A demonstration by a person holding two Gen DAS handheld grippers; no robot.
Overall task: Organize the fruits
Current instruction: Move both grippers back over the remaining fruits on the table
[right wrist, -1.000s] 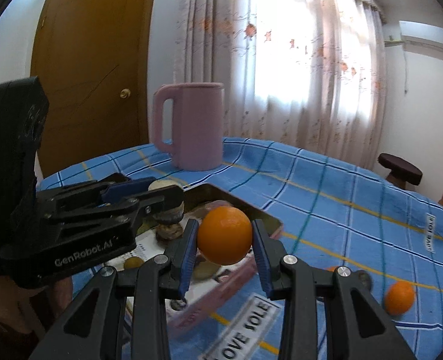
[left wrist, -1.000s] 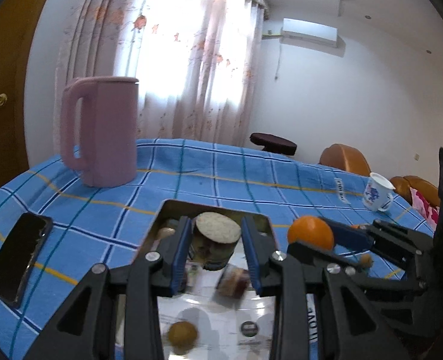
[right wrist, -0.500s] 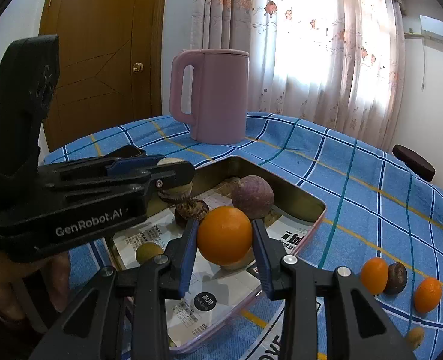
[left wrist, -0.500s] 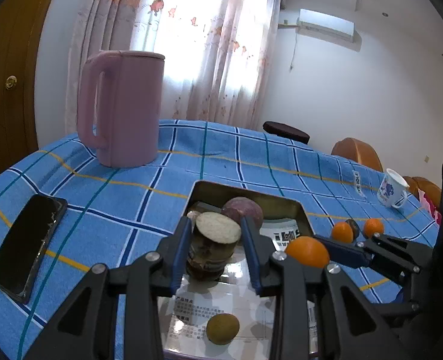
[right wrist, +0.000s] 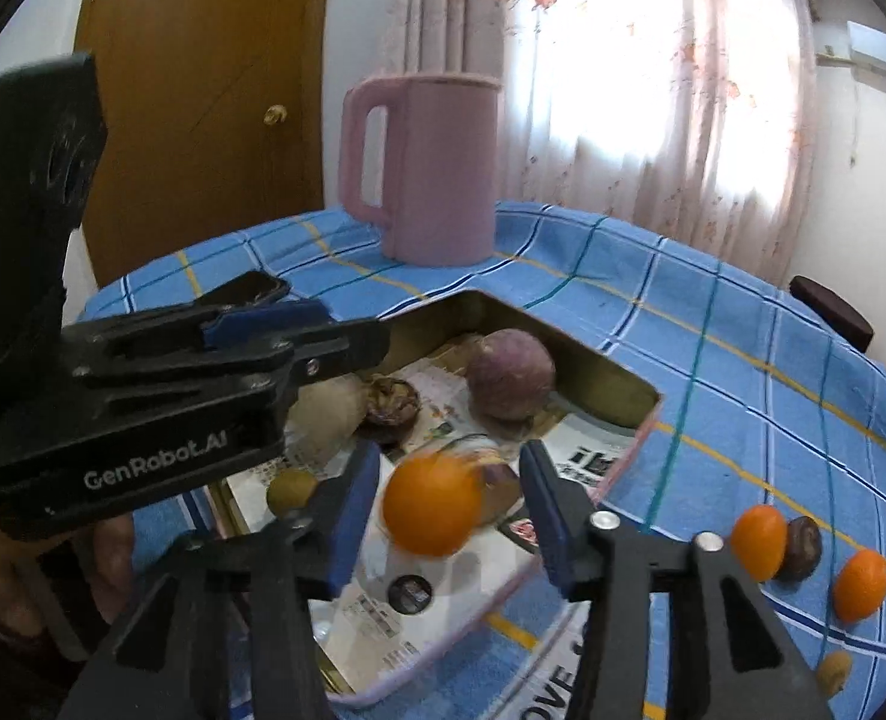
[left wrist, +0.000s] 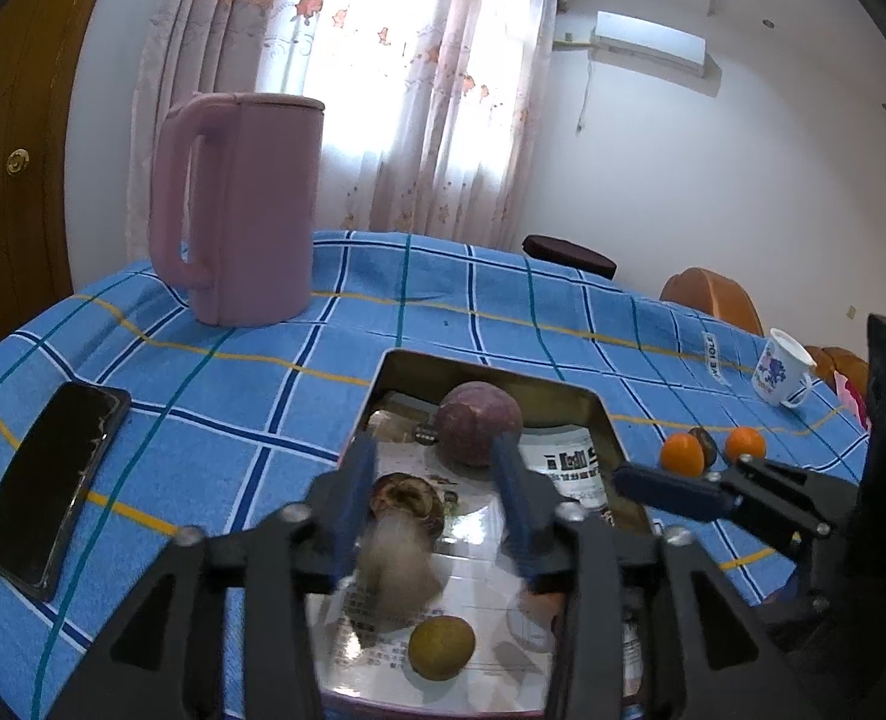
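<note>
A metal tray [left wrist: 490,367] [right wrist: 568,351] lined with newspaper sits on the blue checked cloth. It holds a round purple fruit [left wrist: 480,432] [right wrist: 511,375], a brown husked fruit [left wrist: 404,498] [right wrist: 392,399] and a small yellow-green fruit [left wrist: 441,647] [right wrist: 291,489]. My left gripper [left wrist: 431,480] is over the tray, jaws opening; a pale brown cut fruit [left wrist: 395,558] [right wrist: 329,414] drops blurred from between them. My right gripper [right wrist: 448,504], jaws opening too, has an orange [right wrist: 434,504] loose and blurred between its pads, over the tray.
Two oranges [right wrist: 757,542] [right wrist: 861,584], a dark fruit [right wrist: 801,547] and a small tan one [right wrist: 832,669] lie on the cloth right of the tray. A pink jug [left wrist: 239,210] stands behind, a black phone [left wrist: 53,480] lies left, and a white cup [left wrist: 778,375] stands far right.
Both grippers came down over the tray, then their jaws spread. The cut fruit has slipped out of the left jaws and the orange has come free of the right pads.
</note>
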